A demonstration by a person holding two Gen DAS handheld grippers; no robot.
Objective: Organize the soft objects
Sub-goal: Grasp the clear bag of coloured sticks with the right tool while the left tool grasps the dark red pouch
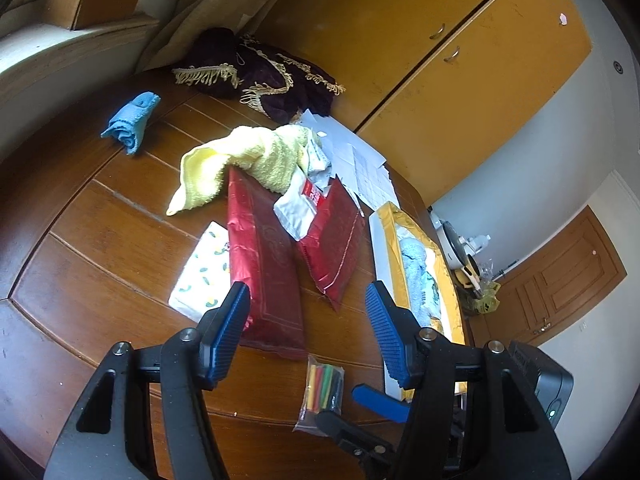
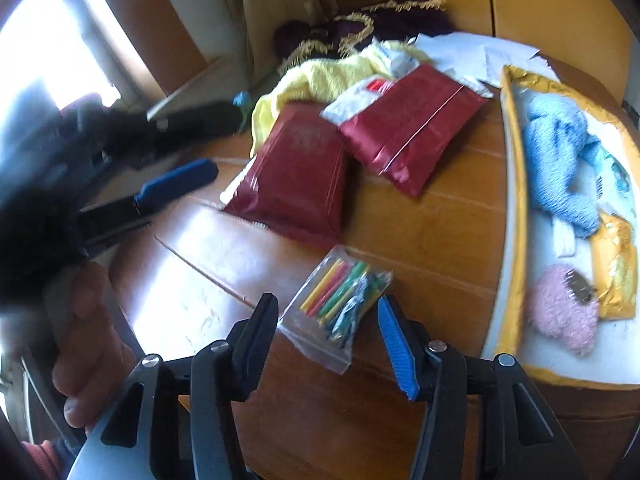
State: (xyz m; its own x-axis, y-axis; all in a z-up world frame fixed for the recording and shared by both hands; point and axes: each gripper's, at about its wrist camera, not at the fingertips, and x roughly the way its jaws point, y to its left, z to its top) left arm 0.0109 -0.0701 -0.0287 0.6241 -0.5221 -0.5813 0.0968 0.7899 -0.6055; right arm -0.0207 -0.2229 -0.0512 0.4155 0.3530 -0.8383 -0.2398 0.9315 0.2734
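Both the left gripper (image 1: 306, 320) and right gripper (image 2: 326, 332) hung spread and empty. The yellow towel (image 1: 256, 160) lay across the table (image 1: 100, 248); pinching its bunched middle seemed wisest before carrying it to the tray (image 2: 512, 208).

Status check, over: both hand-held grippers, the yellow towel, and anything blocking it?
Left hand-held gripper open, empty. Right hand-held gripper open, empty. Yellow towel loose on table, draped over red packet. White sachets against it.

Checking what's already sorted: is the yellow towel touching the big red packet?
Touching. The left wrist view shows the yellow towel draped over the top edge of the big red packet, no wood visible between them.
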